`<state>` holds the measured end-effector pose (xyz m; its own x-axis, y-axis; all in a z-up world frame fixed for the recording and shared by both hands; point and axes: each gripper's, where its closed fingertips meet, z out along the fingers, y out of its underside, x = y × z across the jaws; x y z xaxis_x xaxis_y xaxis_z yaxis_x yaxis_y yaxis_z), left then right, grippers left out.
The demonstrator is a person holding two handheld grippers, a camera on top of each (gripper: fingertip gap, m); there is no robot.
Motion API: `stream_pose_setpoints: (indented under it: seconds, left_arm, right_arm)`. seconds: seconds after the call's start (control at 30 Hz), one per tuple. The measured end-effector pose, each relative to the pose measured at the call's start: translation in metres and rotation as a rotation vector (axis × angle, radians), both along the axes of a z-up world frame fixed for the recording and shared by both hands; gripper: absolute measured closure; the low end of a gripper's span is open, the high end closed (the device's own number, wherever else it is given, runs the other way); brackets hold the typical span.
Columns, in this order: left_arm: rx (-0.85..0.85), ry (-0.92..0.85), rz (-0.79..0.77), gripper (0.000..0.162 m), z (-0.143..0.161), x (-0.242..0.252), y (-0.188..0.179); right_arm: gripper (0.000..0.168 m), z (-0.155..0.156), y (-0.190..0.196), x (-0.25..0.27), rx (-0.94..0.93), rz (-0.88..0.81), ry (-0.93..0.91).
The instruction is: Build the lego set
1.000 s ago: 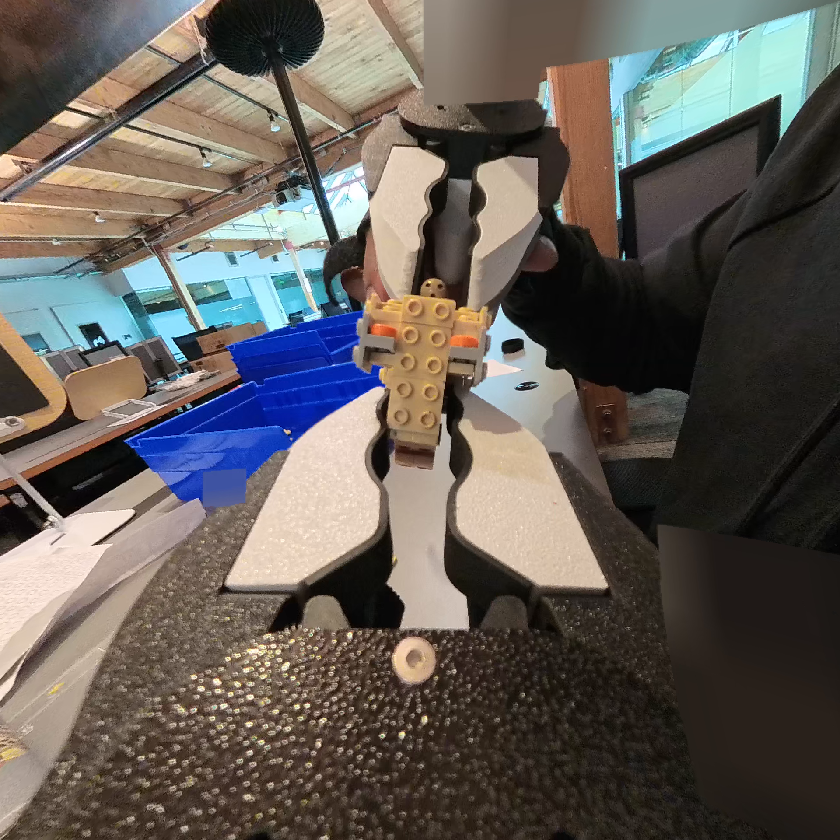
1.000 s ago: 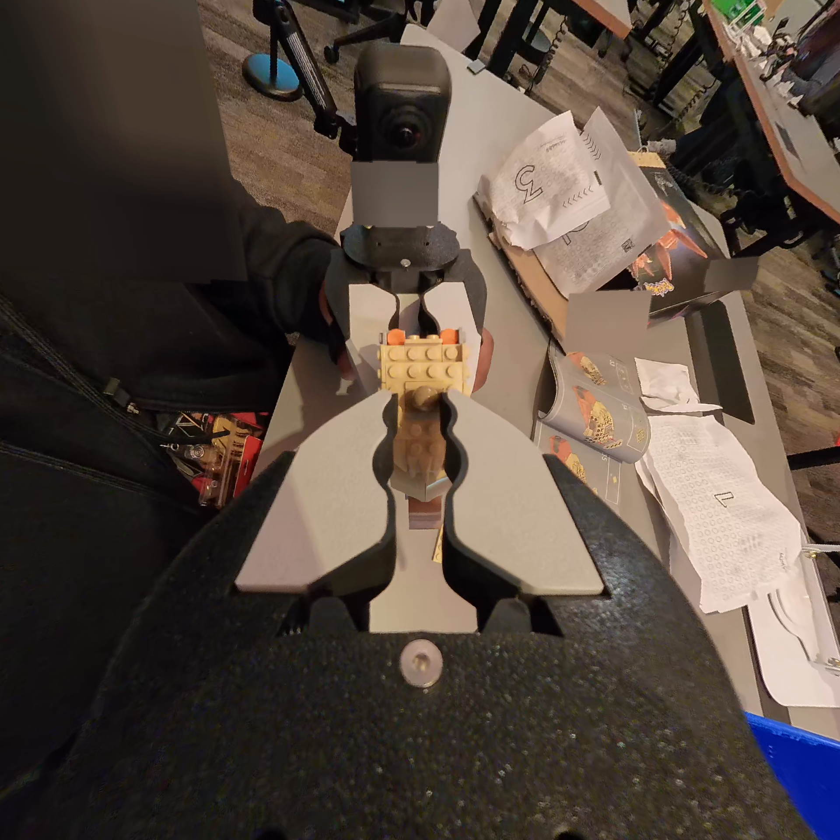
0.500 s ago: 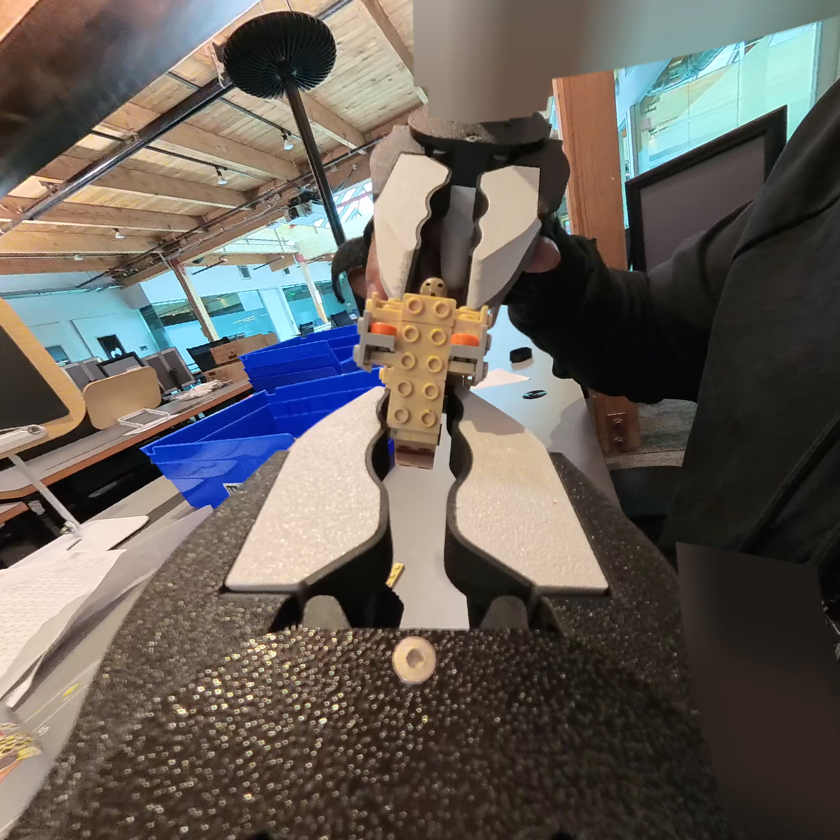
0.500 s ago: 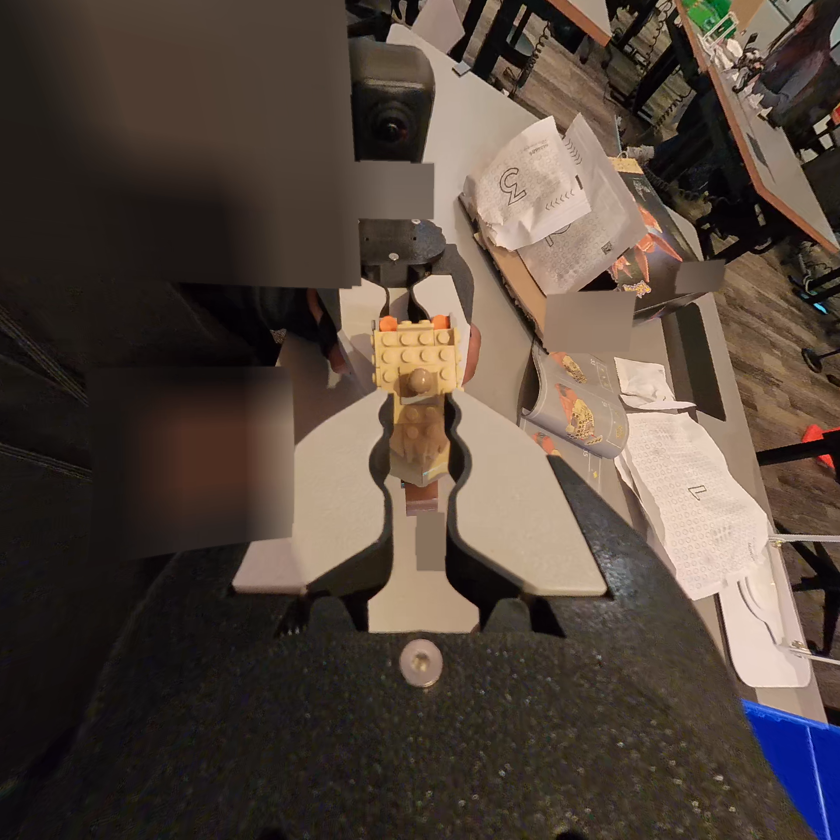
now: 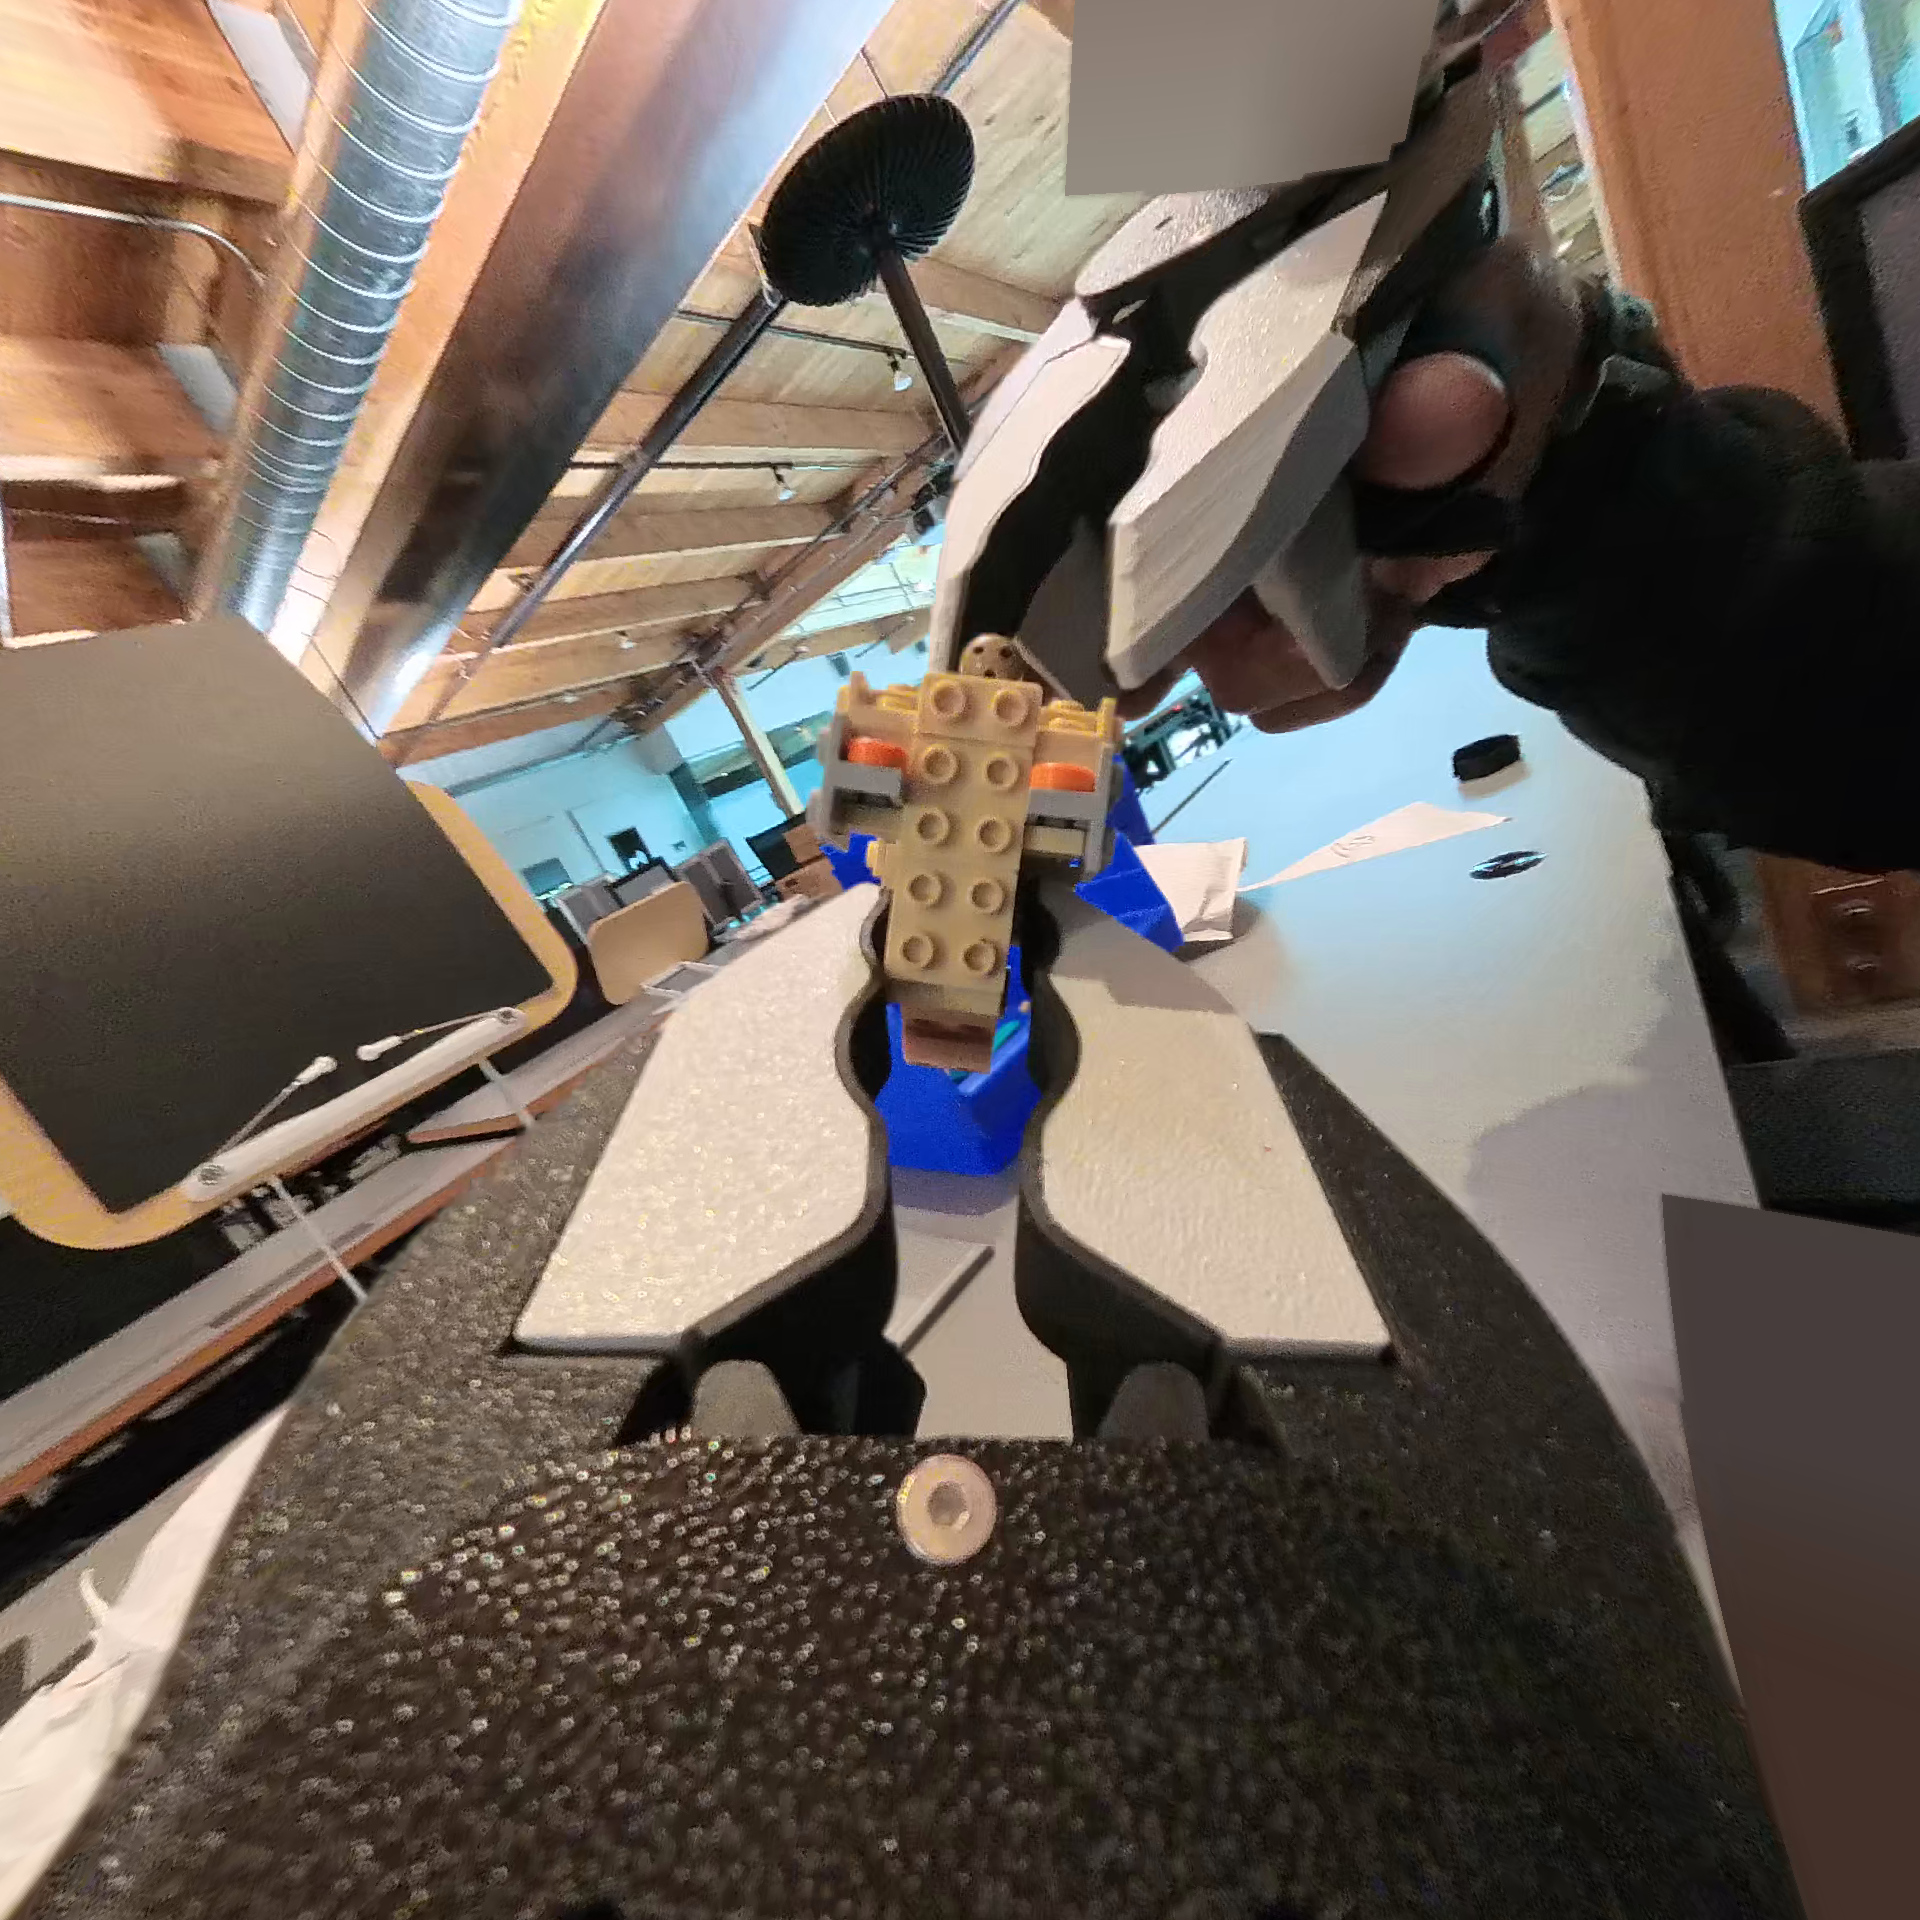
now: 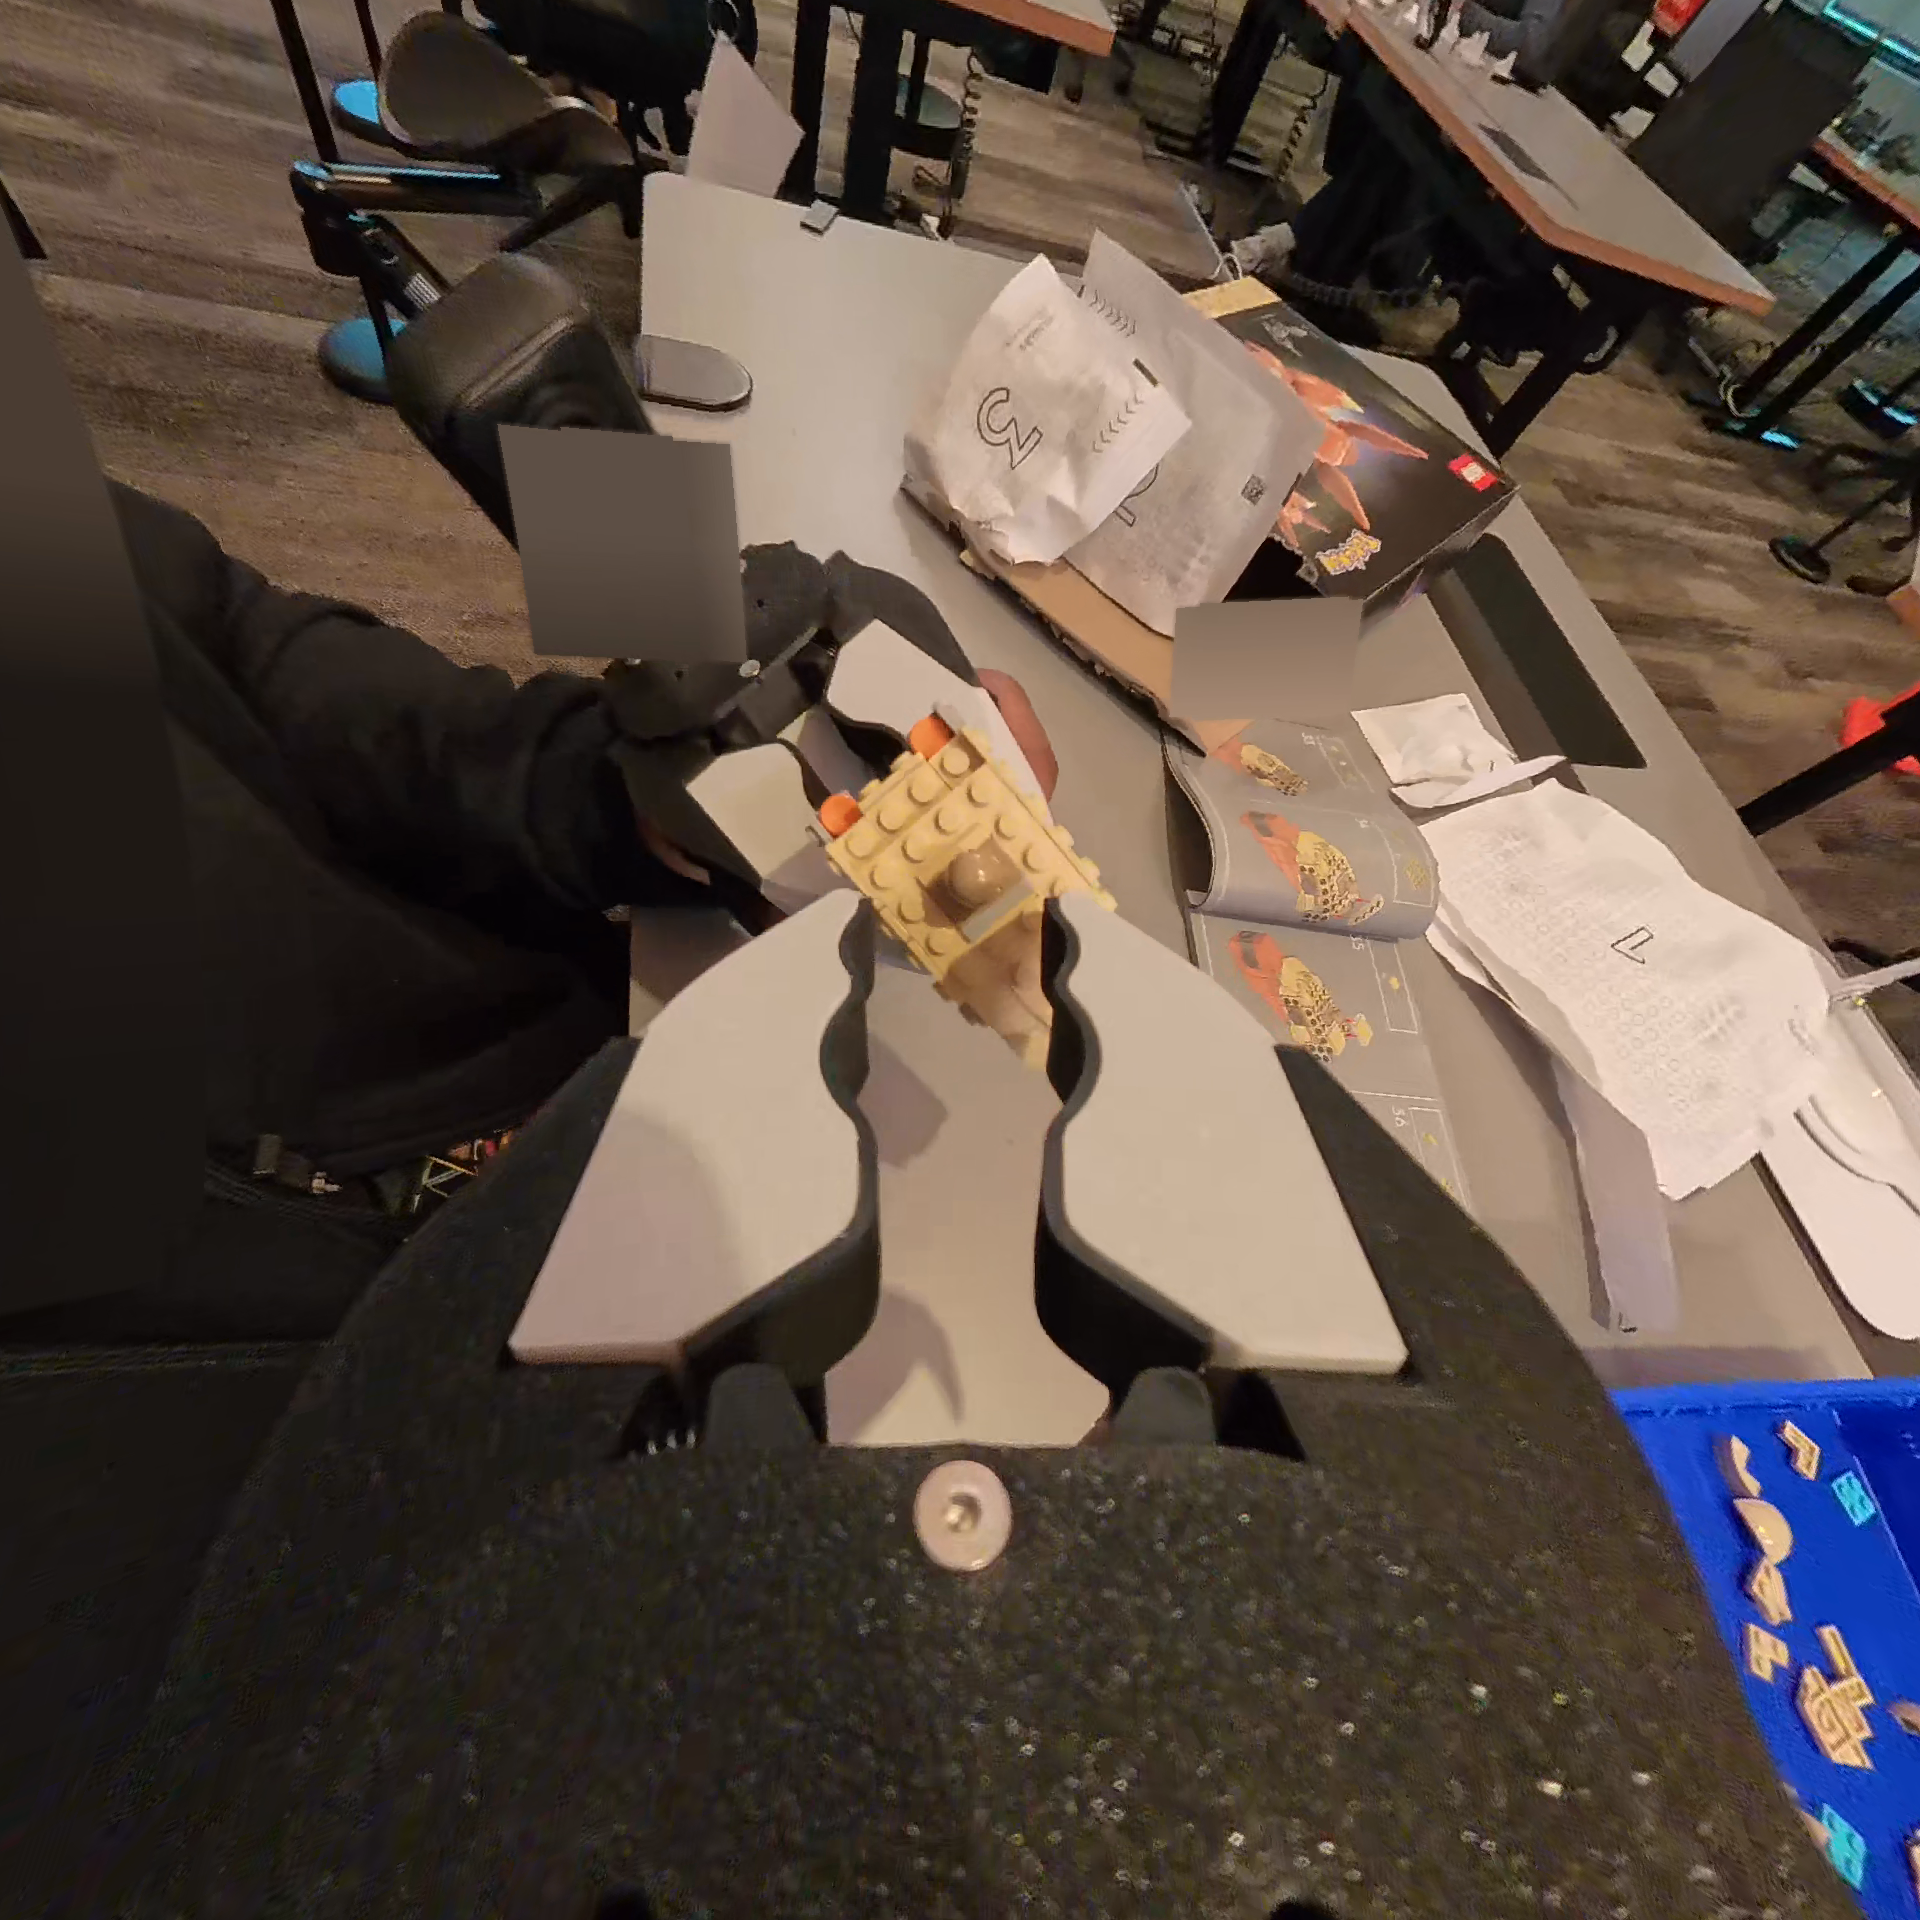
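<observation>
Above the near edge of the grey desk (image 6: 831, 312), my left tongs (image 5: 951, 935) pinched the tan lego model (image 5: 956, 831) by its narrow lower end, fingertips pressed against both of its sides. The model stood studs-up toward the left camera, with a wider cross-piece at the top carrying two orange round pieces and grey brackets. A small perforated tan ball stuck out at its far tip.

My right tongs (image 6: 956, 935) were spread, fingers apart. In the right wrist view the darker tan end of the model sat between their tips, close against the right-hand finger with a clear gap on the other side. In the left wrist view one right fingertip came just beside the ball while the other stood off to the side. Whether either fingertip truly touched the model, I could not tell.

Toward the desk's far right corner lay the dark set box (image 6: 1382, 488) with a crumpled white paper bag (image 6: 1039, 436) resting on it. The open instruction booklet (image 6: 1299, 914) lay nearer the middle of the right side, just beside another flattened white bag (image 6: 1621, 987). At the near right corner sat a blue bin (image 6: 1787, 1610) holding loose tan and teal pieces.
</observation>
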<state>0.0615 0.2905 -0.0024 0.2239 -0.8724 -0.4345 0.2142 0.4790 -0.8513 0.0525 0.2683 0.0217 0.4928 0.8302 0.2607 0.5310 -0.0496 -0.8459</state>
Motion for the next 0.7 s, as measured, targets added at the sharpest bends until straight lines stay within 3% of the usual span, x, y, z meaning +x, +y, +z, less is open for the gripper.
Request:
stream_pose_setpoints:
  seconds: [0.7]
  left_arm:
    - [0.112, 0.012, 0.116, 0.140, -0.0006, 0.0011, 0.0011]
  right_arm:
    - [0.134, -0.0050, 0.0029, -0.0006, 0.037, -0.023, -0.093]
